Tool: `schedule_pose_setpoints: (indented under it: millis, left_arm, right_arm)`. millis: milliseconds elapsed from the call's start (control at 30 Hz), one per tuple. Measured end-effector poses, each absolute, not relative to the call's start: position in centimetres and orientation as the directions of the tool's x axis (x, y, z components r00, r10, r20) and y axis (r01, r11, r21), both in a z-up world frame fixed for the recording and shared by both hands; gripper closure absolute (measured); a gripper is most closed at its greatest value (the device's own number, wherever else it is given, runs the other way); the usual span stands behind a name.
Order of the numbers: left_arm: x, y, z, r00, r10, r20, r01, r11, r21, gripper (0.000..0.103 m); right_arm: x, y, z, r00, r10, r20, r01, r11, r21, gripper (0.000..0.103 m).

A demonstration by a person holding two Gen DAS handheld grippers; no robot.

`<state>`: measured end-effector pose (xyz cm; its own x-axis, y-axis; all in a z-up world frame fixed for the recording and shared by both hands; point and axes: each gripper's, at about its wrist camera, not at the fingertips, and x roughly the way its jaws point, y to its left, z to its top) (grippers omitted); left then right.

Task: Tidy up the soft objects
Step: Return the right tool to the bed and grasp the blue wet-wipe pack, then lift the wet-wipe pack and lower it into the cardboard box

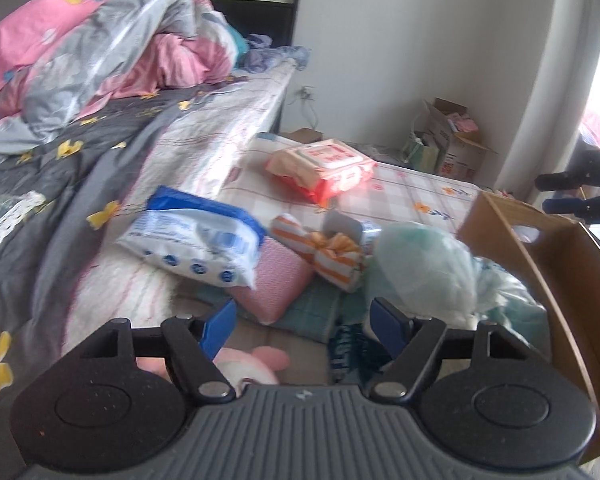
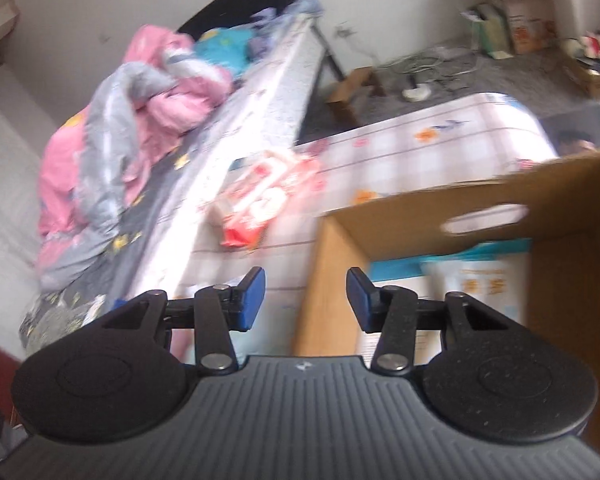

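Observation:
My left gripper [image 1: 302,320] is open above a heap of soft things with nothing between its blue pads. The heap holds a blue-and-white pack [image 1: 196,240], a pink cushion [image 1: 272,284], an orange-striped soft item [image 1: 324,252], a bagged green plush [image 1: 424,268] and a pink-white plush [image 1: 252,364]. A red-and-white wipes pack [image 1: 324,168] lies further back on the checked cloth. My right gripper [image 2: 306,294] is open and empty over the near left corner of a cardboard box [image 2: 440,200] that holds white packs [image 2: 480,280]. In the left wrist view, the right gripper [image 1: 548,194] hangs beyond the box [image 1: 540,264].
A bed [image 1: 80,184] with a grey star quilt and a bunched pink-and-grey duvet [image 1: 100,52] fills the left. The checked cloth [image 1: 412,196] covers a low surface beside it. Open cartons [image 1: 452,140] and cables lie on the floor by the far wall.

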<state>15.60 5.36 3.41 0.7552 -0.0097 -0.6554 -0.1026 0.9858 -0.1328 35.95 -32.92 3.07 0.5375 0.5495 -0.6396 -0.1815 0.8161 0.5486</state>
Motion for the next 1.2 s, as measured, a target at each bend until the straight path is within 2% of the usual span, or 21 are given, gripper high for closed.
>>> schedule_pose_setpoints:
  millis: [333,467,567,833,967,1200]
  left_arm:
    - [16.9,10.5,2.1,0.746,0.054,-0.664,-0.216,0.963,-0.164,0.027]
    - [18.8,11.7,1.1,0.731,0.045,-0.681,-0.230,0.956,-0.184,0.027]
    - [20.7,12.5,0.3,0.710,0.031,-0.704,-0.237,0.951,-0.197,0.026]
    - [24.9,14.8,-2.1,0.643,-0.011,-0.766,-0.298,0.918,-0.263,0.024]
    - [25.9,15.2,-2.7,0.642,-0.038,-0.766,-0.300,0.906,-0.297,0.020]
    - [26.0,14.9,-2.5,0.660,-0.023,-0.751,-0.309,0.903,-0.299,0.024]
  right_arm:
    - [36.9,-15.3,6.3,0.281,0.731,-0.621,-0.449,0.673,0.588,0.046]
    - [38.3,-9.1,5.1,0.155,0.760,-0.631,-0.511,0.609,0.607,0.032]
    - [39.9,-4.7,3.9,0.078,0.756,-0.650,-0.548,0.577,0.605,0.029]
    - [46.0,4.0,-1.0,-0.069,0.753,-0.655,-0.554,0.517,0.653,0.022]
    - [47.7,6.5,-3.7,-0.140,0.739,-0.659,-0.523,0.510,0.683,0.022]
    - [47.3,6.7,-5.2,-0.225,0.766,-0.602,-0.480,0.451,0.752,0.023]
